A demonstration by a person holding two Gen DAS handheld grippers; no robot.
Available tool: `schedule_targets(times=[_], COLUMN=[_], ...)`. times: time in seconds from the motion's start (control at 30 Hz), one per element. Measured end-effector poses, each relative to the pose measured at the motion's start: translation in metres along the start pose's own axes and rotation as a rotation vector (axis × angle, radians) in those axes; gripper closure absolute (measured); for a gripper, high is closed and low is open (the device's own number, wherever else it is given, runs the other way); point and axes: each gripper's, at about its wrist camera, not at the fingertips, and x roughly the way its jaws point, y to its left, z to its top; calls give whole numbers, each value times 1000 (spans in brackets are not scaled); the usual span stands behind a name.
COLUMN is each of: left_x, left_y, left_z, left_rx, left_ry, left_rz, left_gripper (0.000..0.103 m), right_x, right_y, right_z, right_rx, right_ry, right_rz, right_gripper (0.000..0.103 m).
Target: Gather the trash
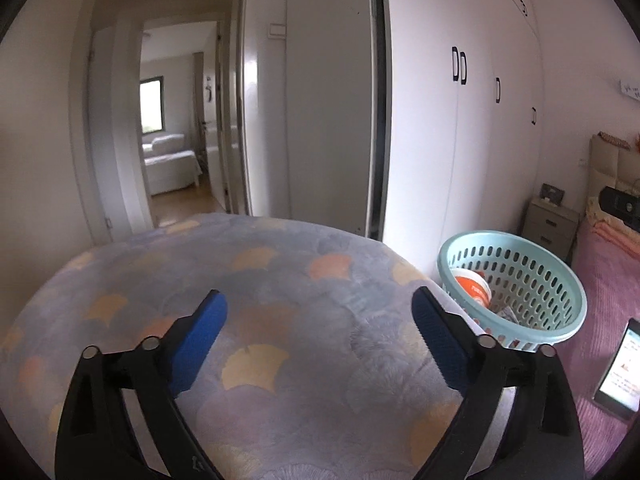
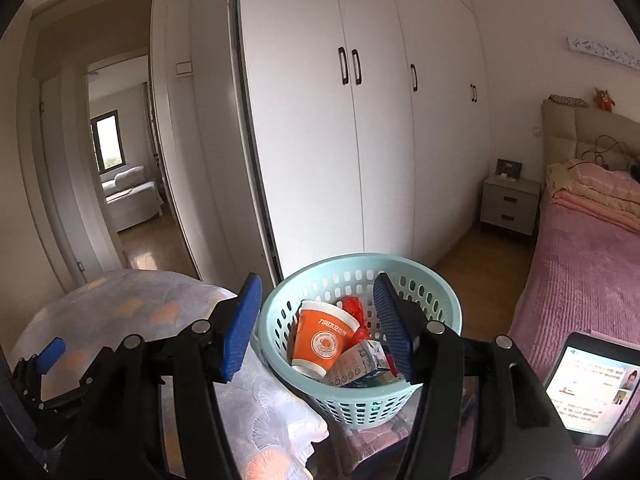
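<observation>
Here, line by line:
Left tongs (image 1: 320, 312): spread wide with nothing between the blue pads, above the grey-blue quilt (image 1: 256, 280) with its orange fan pattern.
Right tongs (image 2: 316, 320): parted about halfway, empty; the view between the pads looks down into the basket.
Basket (image 2: 320, 276): pale blue, perforated, just ahead of the right tongs and off to the right of the left tongs; its foot is hidden behind the right tongs' arms, so what it stands on cannot be told.
Trash inside: an orange paper cup (image 2: 324, 338) lying tilted, a red crumpled wrapper (image 2: 354, 308) behind it, a small carton (image 2: 360, 364) beside it; the carton's far end is covered by the right pad.
From the left wrist view: only the cup's rim and side show through the basket wall (image 1: 540, 276); the rest is unreadable.
Phone (image 2: 592, 384): lit screen to the right of both tongs on the pink bed, cut off at the frame edge, text too small to read.
Left tongs in the right wrist view: only one blue pad and part of the frame show at far left.
</observation>
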Motion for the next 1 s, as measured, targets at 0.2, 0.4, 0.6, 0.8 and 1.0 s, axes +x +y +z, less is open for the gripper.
schedule_targets(times=[0.2, 0.4, 0.6, 0.8, 1.0], left_x=[0, -6, -9, -9, -9], left_y=[8, -4, -10, -11, -11], left_z=[-3, -5, -5, -5, -5], left_rx=[-42, 19, 54, 58, 60], left_ry=[10, -19, -38, -38, -36], left_rz=[-13, 3, 17, 20, 17], left_gripper=[11, 11, 11, 11, 11], right_x=[-11, -18, -20, -20, -17], right_y=[1, 3, 5, 8, 5], right_z=[-6, -10, -13, -16, -15], right_rx=[10, 6, -8, -18, -17], right_ry=[14, 19, 26, 37, 44], right_rz=[-28, -41, -37, -25, -28], right_gripper=[48, 47, 45, 45, 45])
